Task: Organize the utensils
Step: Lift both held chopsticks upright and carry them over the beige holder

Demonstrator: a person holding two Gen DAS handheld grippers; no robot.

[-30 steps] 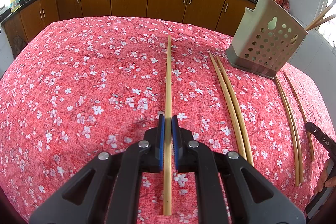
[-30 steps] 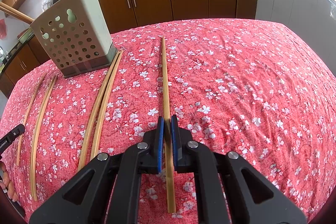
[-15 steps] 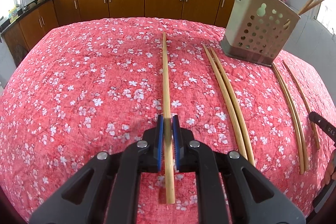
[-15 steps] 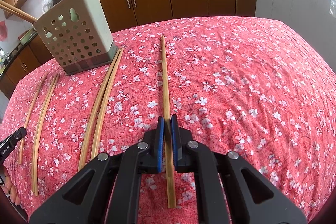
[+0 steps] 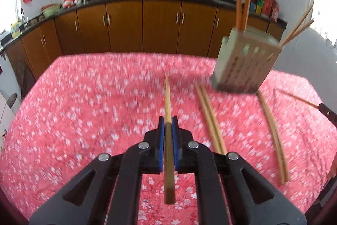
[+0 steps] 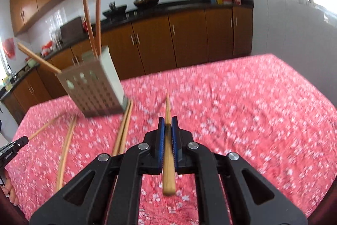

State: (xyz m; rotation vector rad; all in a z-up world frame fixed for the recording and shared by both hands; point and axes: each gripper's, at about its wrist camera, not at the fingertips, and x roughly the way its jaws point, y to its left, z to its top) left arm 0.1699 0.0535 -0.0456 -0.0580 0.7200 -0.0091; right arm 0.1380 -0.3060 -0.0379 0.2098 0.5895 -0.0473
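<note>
Above the tabletop (image 5: 88,102), each tool is clamped on one chopstick — left tool (image 5: 167,122) on its chopstick (image 5: 167,96), right tool (image 6: 167,122) on its own (image 6: 167,107). Holder (image 5: 245,64) stands toward the far edge; a thin stick gripped near its end could pivot or slip — missing the holder's opening.

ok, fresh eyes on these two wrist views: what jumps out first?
Front and centre in each view, black jaws with blue pads are shut on a single chopstick: the left gripper on one chopstick, the right gripper on another chopstick. Behind them stands a perforated utensil holder with chopsticks sticking out of its top, on a red floral tablecloth. More chopsticks lie loose on the cloth in front of the holder.
</note>
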